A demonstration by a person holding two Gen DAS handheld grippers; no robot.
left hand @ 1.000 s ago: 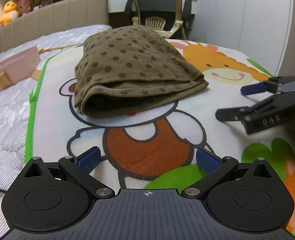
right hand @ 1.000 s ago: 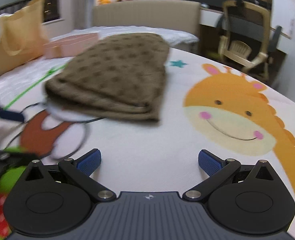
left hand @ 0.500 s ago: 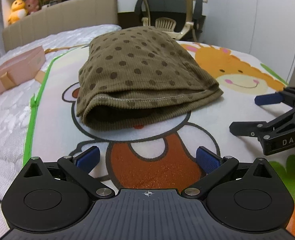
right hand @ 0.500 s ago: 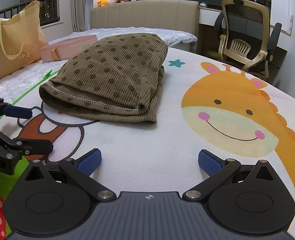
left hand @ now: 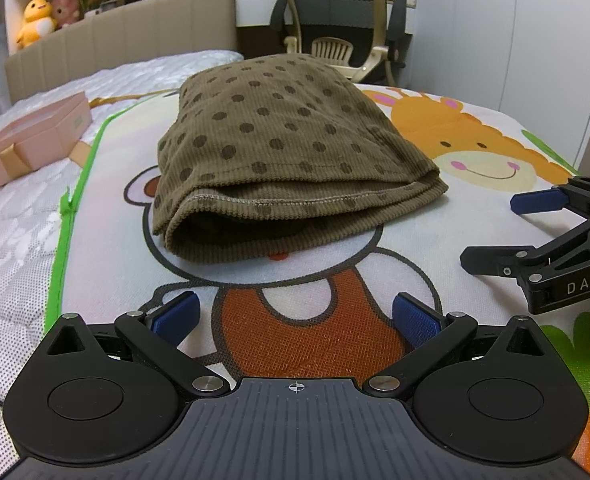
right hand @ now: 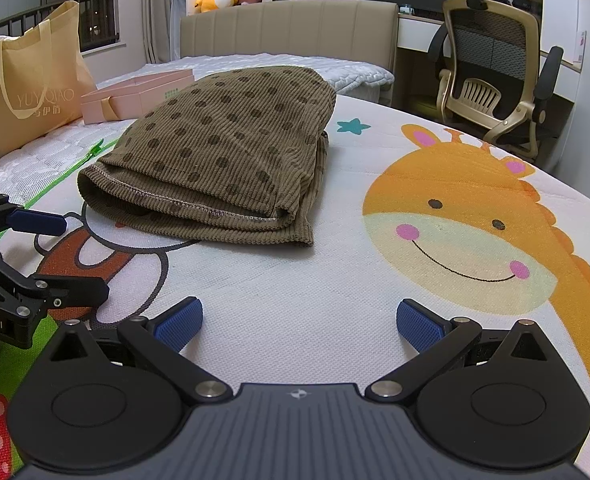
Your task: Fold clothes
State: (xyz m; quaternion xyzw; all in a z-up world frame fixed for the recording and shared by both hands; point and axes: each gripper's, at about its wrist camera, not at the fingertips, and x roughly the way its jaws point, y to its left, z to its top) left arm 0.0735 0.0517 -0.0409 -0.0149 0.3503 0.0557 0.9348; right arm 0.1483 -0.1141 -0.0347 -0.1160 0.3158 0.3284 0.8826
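Observation:
A brown dotted garment (left hand: pixel 279 168) lies folded in a thick stack on the cartoon mat (left hand: pixel 319 320), its open hem facing me. In the right wrist view the same garment (right hand: pixel 223 160) sits ahead and to the left. My left gripper (left hand: pixel 295 318) is open, a short way in front of the hem, holding nothing. My right gripper (right hand: pixel 299 322) is open too, over bare mat beside the giraffe print (right hand: pixel 463 232). Each gripper shows in the other's view: the right one (left hand: pixel 495 232) at the right edge, the left one (right hand: pixel 75 258) at the left edge.
A pink gift box (left hand: pixel 27 140) lies on the white mattress (left hand: pixel 11 248) to the left, with a tan tote bag (right hand: pixel 27 92) beyond it. The padded headboard (right hand: pixel 291 28) carries plush toys. An office chair (right hand: pixel 491 68) stands past the bed's far right side.
Both grippers have shifted slightly relative to the garment, and the right wrist view has gone from blurred to steady. The garment has not moved. Both stay open.

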